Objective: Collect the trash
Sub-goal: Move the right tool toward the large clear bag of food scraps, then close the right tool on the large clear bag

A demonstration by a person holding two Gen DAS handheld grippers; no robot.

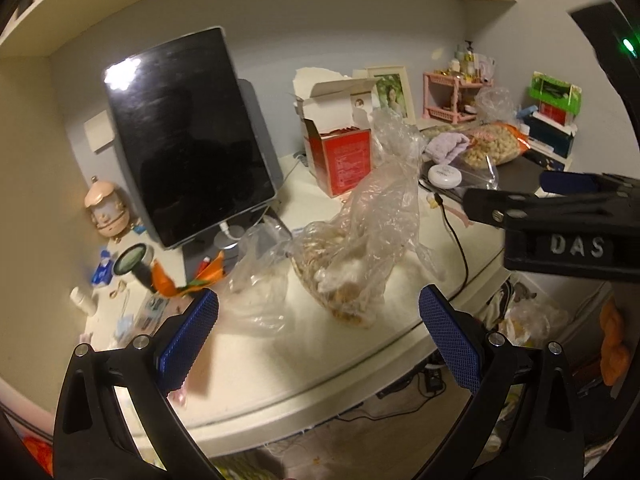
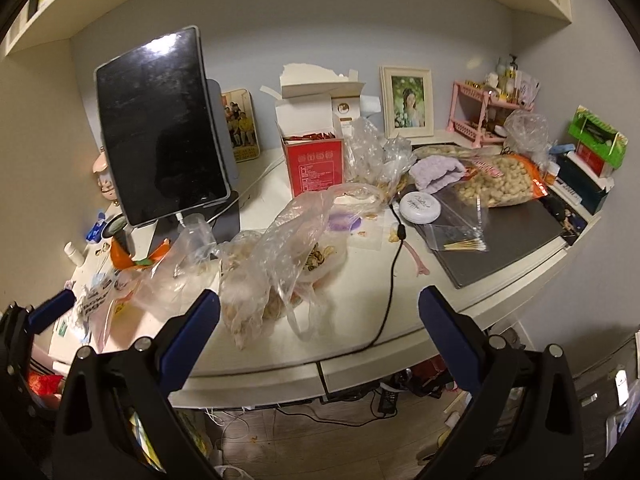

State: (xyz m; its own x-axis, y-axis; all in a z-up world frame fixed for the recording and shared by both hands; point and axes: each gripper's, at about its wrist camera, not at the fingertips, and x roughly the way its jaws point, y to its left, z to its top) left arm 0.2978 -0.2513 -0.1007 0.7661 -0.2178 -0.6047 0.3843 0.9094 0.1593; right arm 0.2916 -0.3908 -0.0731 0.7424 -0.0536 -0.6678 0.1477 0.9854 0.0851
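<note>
Hovering over the near edge of the white tabletop (image 1: 256,364), the left gripper (image 1: 319,312) has its blue-padded fingers (image 1: 188,340) spread wide with nothing between them. Just beyond them, at about twelve o'clock in the left wrist view, a crumpled clear plastic bag of shells and scraps (image 1: 352,248) rests on the tabletop, its upper part standing loosely upright. A second, flatter clear bag (image 1: 260,280) lies touching it at its nine o'clock. An orange wrapper (image 1: 176,280) sits farther toward nine o'clock, near the foot of a dark tablet (image 1: 180,136) propped on a stand. A red open box (image 1: 340,156) stands behind the bags at twelve o'clock.

The right gripper (image 2: 319,312) is likewise parted wide and empty, held off the front edge of the tabletop. In its view the plastic bag of shells and scraps (image 2: 280,256) lies at twelve o'clock, just ahead of the fingers. A black cable (image 2: 390,280) runs across the tabletop at one o'clock, beside a round white compact (image 2: 420,204). A large bag of peanuts (image 2: 500,180) lies at two o'clock, partly on a grey closed laptop (image 2: 500,240).
</note>
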